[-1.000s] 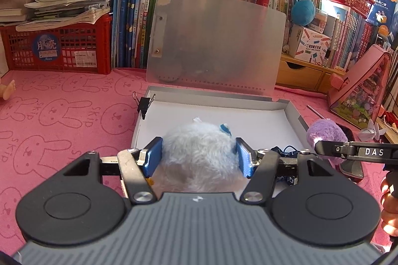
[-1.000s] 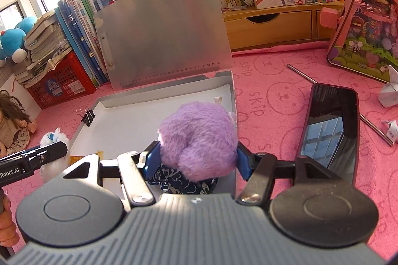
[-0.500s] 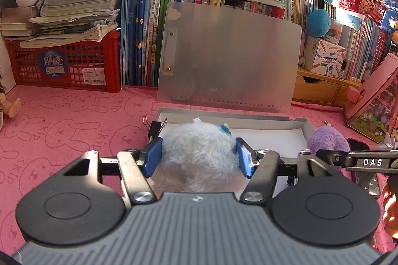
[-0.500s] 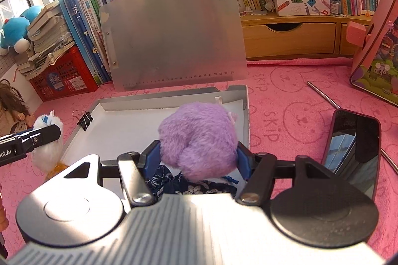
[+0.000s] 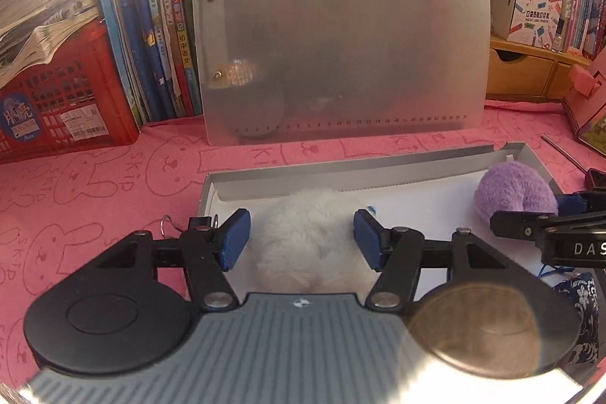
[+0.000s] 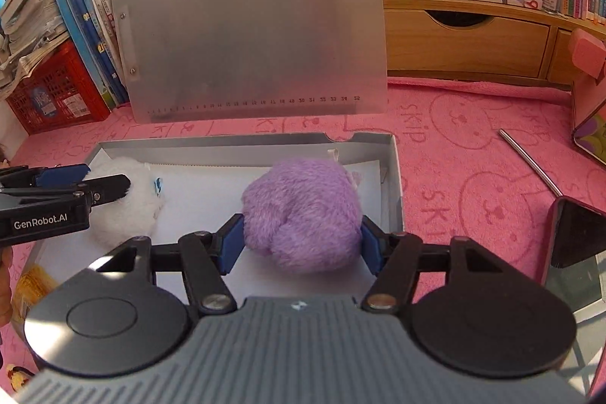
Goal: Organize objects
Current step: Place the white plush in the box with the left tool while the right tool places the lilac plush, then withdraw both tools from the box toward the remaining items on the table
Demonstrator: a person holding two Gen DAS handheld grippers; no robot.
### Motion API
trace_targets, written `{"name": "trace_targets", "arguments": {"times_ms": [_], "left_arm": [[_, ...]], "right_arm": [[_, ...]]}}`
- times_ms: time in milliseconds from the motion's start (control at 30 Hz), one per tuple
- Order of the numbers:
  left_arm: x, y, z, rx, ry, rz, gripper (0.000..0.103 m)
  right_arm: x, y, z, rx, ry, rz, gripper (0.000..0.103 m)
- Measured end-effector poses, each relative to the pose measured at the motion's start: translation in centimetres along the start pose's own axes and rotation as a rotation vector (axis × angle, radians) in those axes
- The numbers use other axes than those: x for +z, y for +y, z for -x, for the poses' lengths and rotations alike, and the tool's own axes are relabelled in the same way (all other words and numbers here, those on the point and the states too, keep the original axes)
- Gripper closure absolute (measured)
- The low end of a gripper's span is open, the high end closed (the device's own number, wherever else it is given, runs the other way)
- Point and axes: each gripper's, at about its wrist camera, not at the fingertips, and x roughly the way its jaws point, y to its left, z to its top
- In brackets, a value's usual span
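A white plush toy [image 5: 306, 241] sits between the blue pads of my left gripper [image 5: 301, 237], which is shut on it, low over the left part of the open grey box [image 5: 341, 173]. My right gripper [image 6: 300, 245] is shut on a purple plush toy [image 6: 299, 203] over the right part of the same box [image 6: 242, 142], close to its right wall. Each view shows the other toy too: the purple plush toy [image 5: 511, 193] at right, the white plush toy [image 6: 128, 207] at left. White paper lines the box floor.
A frosted board [image 5: 341, 32] leans on the books behind the box. A red crate [image 5: 57, 101] stands at the back left, and a binder clip [image 5: 170, 226] lies by the box's left wall. A phone [image 6: 575, 237] and a metal rod [image 6: 530, 161] lie to the right on the pink mat.
Both grippers have moved forward and down with their toys, deeper over the box and nearer the frosted board. Neither grip has changed.
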Motion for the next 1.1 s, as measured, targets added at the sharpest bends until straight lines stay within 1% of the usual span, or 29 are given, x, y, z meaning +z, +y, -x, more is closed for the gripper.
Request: {"name": "trace_targets", "arguments": {"times_ms": [67,133,200,267,300,367,433,467,567,633,767,900,1000,1100], "left_arm": [[-0.4,0.0,0.3,0.003,-0.019,-0.005,0.037],[-1.1,0.2,0.7,-0.009,-0.043,0.003,0.037],[-1.8,0.4,1.3,-0.03,-0.055,0.019,0.036],[-2.4,0.2,2.7,-0.038,-0.069,0.026,0.035],[-2.5,0.1,3.3,-0.035,-0.074,0.021,0.034],[-2.6,-0.2,5.1,-0.023,-0.096,0.004,0.03],[-2.7,-0.3,6.8,-0.02,-0.123,0.009,0.025],[-2.8,-0.3,7.9,-0.024,-0.134,0.022,0.024],[-3.5,-0.2,10.2,-0.039,-0.139,0.05,0.024],[-4.1,-0.5,11.7,-0.037,-0.147,0.046,0.024],[-6.2,-1.2,15.1,-0.033,-0.169,0.027,0.022],[-8.7,-1.5,18.2,-0.045,-0.183,0.041,0.021],[-10.5,-1.6,20.0,-0.05,-0.201,0.051,0.02],[-12.2,-1.9,21.5,-0.038,-0.211,0.053,0.019]], "right_arm": [[-0.3,0.5,-0.5,-0.011,-0.002,0.02,0.037],[-0.5,1.1,-0.7,-0.024,-0.013,0.032,0.036],[-0.9,1.2,-0.3,-0.021,-0.027,0.009,0.031],[-1.2,1.3,0.5,-0.028,-0.037,-0.007,0.025],[-1.2,1.4,1.1,-0.024,-0.039,-0.01,0.025],[-1.2,1.6,2.5,-0.023,-0.057,-0.01,0.02],[-1.4,2.0,4.3,-0.022,-0.084,-0.003,0.017],[-1.4,2.2,5.0,-0.019,-0.092,0.0,0.015],[-2.0,2.9,7.5,-0.012,-0.116,0.014,0.015],[-2.7,3.5,9.0,-0.016,-0.128,0.031,0.015],[-4.3,4.5,11.4,-0.027,-0.138,0.066,0.014],[-6.5,5.5,13.6,-0.022,-0.145,0.093,0.014],[-8.1,6.1,14.9,-0.014,-0.152,0.102,0.014],[-9.6,6.6,16.0,-0.015,-0.159,0.107,0.014]]}}
